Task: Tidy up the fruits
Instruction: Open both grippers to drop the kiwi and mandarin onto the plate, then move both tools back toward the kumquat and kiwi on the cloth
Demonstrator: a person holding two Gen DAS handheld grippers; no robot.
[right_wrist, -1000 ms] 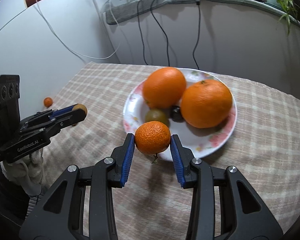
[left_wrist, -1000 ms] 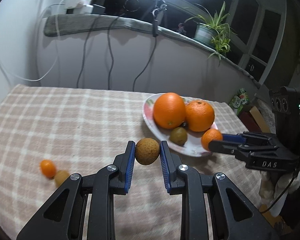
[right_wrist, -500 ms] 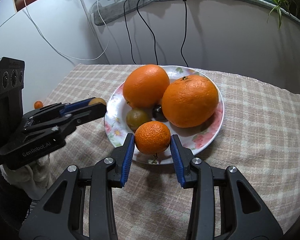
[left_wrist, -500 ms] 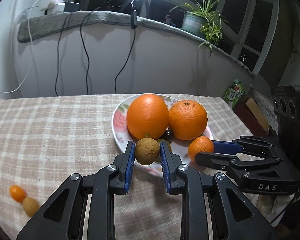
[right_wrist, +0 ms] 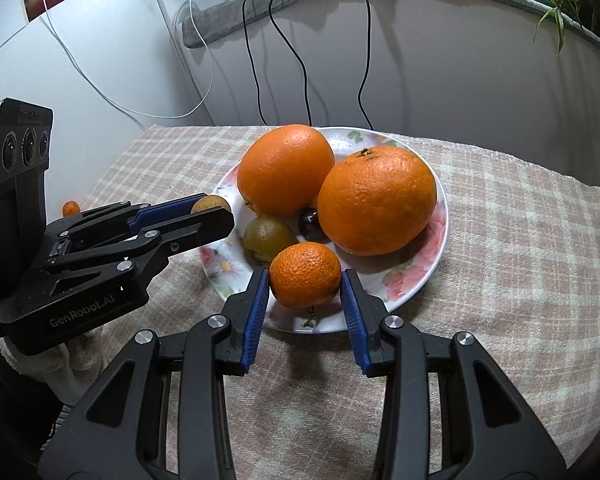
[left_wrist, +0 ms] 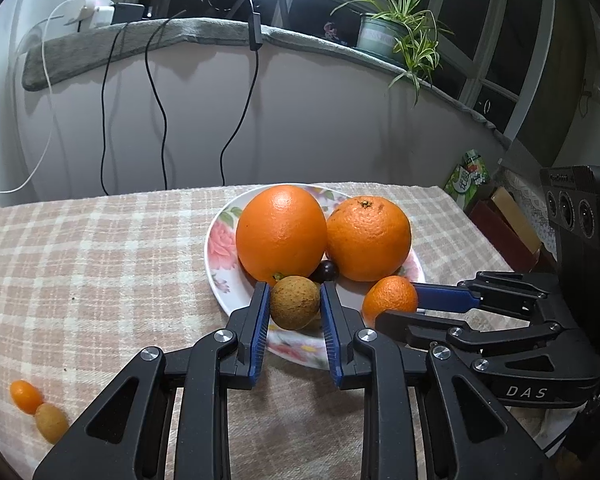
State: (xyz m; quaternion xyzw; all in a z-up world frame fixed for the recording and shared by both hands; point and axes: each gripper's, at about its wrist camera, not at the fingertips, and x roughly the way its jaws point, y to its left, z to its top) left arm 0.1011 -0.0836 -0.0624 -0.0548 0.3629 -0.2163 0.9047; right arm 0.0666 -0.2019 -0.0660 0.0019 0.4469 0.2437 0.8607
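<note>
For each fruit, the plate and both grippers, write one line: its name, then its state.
Left gripper: shut on brown fruit.
Right gripper: shut on mandarin.
Two big oranges: resting on plate.
Green fruit: on plate.
Kumquat: on cloth.

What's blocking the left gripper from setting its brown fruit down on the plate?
Nothing visible between them. The left gripper holds the brown fruit over the plate near rim; the greenish fruit and dark fruit lie just beyond, leaving little bare plate.
</note>
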